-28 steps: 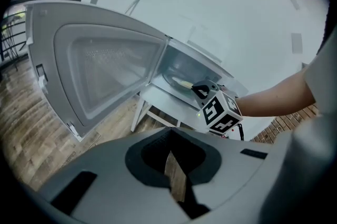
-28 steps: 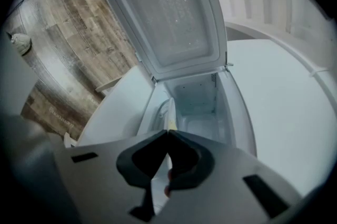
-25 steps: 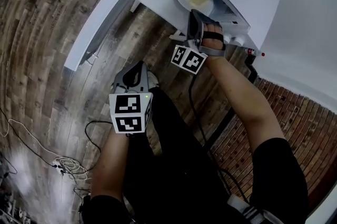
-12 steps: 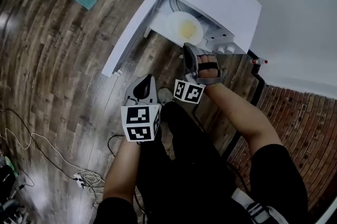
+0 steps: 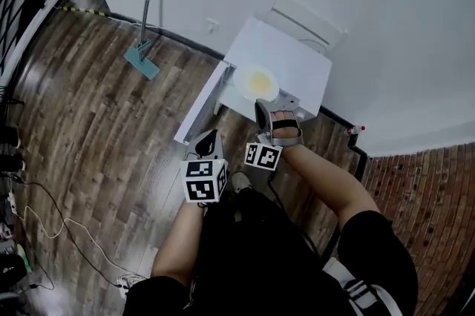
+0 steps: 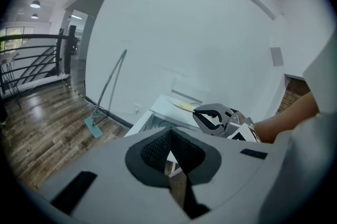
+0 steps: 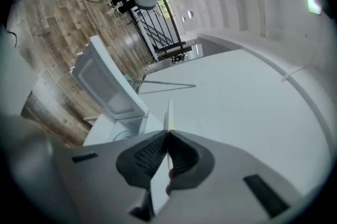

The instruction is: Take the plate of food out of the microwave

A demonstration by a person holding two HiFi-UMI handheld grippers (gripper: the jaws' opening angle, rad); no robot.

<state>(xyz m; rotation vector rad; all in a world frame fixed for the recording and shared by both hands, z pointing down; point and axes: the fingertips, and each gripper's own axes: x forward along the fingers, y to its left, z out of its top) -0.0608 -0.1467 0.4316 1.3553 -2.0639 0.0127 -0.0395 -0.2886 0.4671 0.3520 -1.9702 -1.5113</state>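
Now pinching the near rim of the plate (image 5: 256,82) with the right gripper (image 5: 261,105), with jaws closed hard on the thin edge. Seeing the same in the right gripper view, with the plate (image 7: 168,112) running edge-on straight out from between the pads. Holding the plate just ahead of that gripper, outside the cavity of the microwave (image 5: 289,58), over its front edge, with the door (image 5: 199,110) standing open to the left. Carrying a yellow patch of food (image 5: 260,84) on the middle of the plate.

Hanging lower and further left with the left gripper (image 5: 211,135), near the outer edge of the open door and apart from the plate. Pressing its jaws together on nothing, with only floor showing in the gap below the tips in the left gripper view. Looking from that view up at the right gripper (image 6: 218,116), with the plate (image 6: 180,105) sticking out from it toward the wall, above the microwave (image 6: 158,112).

Counting one plate, one patch of food, one microwave with one door. Counting two grippers, with a marker cube (image 5: 205,179) on the left one and another marker cube (image 5: 263,156) on the right one. Counting one mop (image 5: 142,58), standing head-down on the wooden floor (image 5: 89,129) with its handle against the white wall, well apart from the microwave. Finding loose cable (image 5: 52,222) on the floor at the left, too tangled for counting.
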